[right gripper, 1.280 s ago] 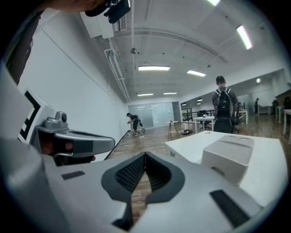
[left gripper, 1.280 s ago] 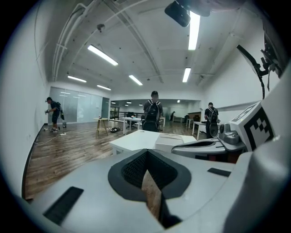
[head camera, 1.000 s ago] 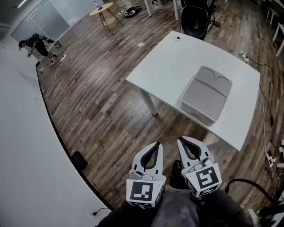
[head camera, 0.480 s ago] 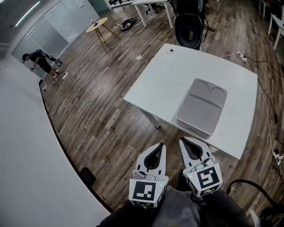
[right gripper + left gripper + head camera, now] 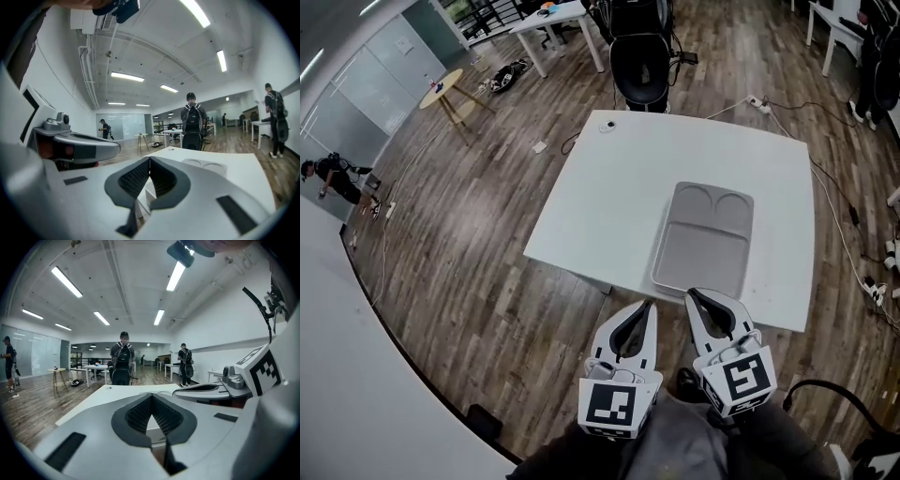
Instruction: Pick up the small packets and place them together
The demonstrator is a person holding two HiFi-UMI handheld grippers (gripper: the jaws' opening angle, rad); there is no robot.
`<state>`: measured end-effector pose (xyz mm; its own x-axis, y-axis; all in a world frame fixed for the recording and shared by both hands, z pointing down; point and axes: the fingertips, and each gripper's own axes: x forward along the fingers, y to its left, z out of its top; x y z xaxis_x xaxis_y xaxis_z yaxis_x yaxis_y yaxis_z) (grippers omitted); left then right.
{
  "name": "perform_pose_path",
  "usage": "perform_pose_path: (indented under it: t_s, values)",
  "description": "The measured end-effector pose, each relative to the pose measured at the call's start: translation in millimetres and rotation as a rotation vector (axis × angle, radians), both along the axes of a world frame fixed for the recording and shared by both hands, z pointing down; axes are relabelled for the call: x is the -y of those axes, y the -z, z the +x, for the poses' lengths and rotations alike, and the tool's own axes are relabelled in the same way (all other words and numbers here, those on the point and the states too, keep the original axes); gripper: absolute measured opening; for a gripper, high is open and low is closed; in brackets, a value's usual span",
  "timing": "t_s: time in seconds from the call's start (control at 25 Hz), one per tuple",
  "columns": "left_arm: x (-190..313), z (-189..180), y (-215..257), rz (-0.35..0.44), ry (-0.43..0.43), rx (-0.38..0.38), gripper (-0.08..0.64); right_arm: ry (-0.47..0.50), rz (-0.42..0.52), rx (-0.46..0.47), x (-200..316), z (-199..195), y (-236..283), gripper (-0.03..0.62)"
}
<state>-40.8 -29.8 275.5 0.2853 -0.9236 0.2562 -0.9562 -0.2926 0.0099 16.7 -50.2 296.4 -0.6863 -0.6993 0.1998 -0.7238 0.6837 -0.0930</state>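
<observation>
While I hold the left gripper (image 5: 647, 306) and right gripper (image 5: 692, 294) side by side, jaws pressed together on nothing, a tray (image 5: 701, 246) lies near the table's (image 5: 600, 202) near edge; I cannot tell where the packets are.

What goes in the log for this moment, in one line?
left gripper: shut, empty | right gripper: shut, empty | tray: on table, empty | packets: none in view
</observation>
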Motion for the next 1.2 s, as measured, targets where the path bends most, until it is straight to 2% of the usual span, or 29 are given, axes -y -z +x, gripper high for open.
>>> perform_pose_path:
  t_s: [0.32,0.48,0.72,1.0,1.2]
  values:
    - [54,-24,-1,0.000,-0.227,-0.055,-0.002,-0.209,-0.013,-0.070,34,-23,2,0.005]
    - [68,-22,-7,-0.019,-0.349,-0.081,-0.002,-0.322,-0.016,-0.095,40,-22,2,0.005]
    - [79,-14,-22,-0.068,-0.510,-0.094,-0.002,-0.486,-0.040,-0.080,34,-18,-7,0.005]
    - [71,-1,-35,-0.099,-0.618,-0.068,-0.002,-0.626,-0.081,-0.056,2,-1,-24,0.005]
    - [47,12,-35,-0.093,-0.652,-0.041,-0.002,-0.650,-0.085,-0.033,-28,6,-29,0.005]
